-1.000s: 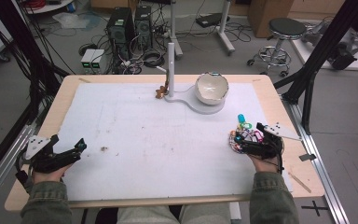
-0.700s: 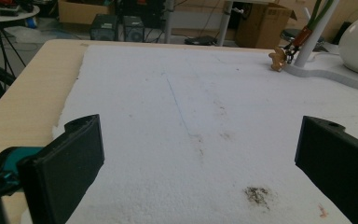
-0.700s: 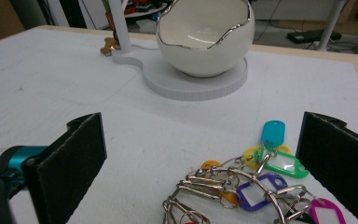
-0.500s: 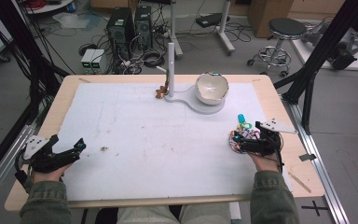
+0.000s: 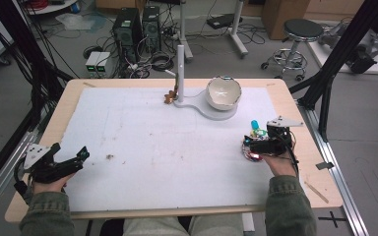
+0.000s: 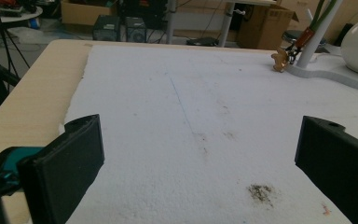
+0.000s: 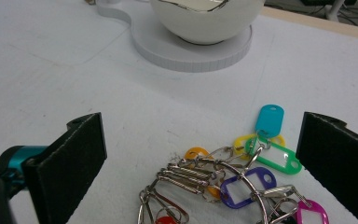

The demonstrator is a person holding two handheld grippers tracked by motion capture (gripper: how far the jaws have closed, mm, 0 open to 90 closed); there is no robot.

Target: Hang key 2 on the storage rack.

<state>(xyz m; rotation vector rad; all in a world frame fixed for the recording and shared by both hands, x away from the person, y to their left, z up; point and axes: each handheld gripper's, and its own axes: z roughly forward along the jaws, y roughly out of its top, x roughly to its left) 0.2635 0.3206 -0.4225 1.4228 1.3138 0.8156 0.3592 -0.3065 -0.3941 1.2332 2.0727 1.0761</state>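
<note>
**Operator A:** Report the position of the key ring bunch [image 7: 223, 186].

**Operator B:** It lies flat on the white surface [image 5: 152, 142], on the near side of the white bowl [image 5: 223, 92], well apart from it. The bowl sits on a round stand base [image 7: 191, 49]. The bunch consists of metal clips and coloured tags; a teal tag [image 7: 269, 120] lies on the side nearest the bowl.

**Operator A:** State of the right gripper [image 7: 200, 154]?

**Operator B:** Fingers spread wide, straddling the bunch, holding nothing. The bunch lies between them, not touched as far as can be seen.

**Operator A:** Left gripper [image 6: 200, 163]?

**Operator B:** Fingers also wide apart and holding nothing. It rests far to the left of the bowl, near the surface's front edge, above bare surface with a small dark stain [image 6: 261, 192].

**Operator A:** Progress assessment?

**Operator B:** Early stage, in my judgement. The approach looks complete. Closing on the bunch, lifting it and carrying it off all remain, perhaps toward the bowl.
</note>
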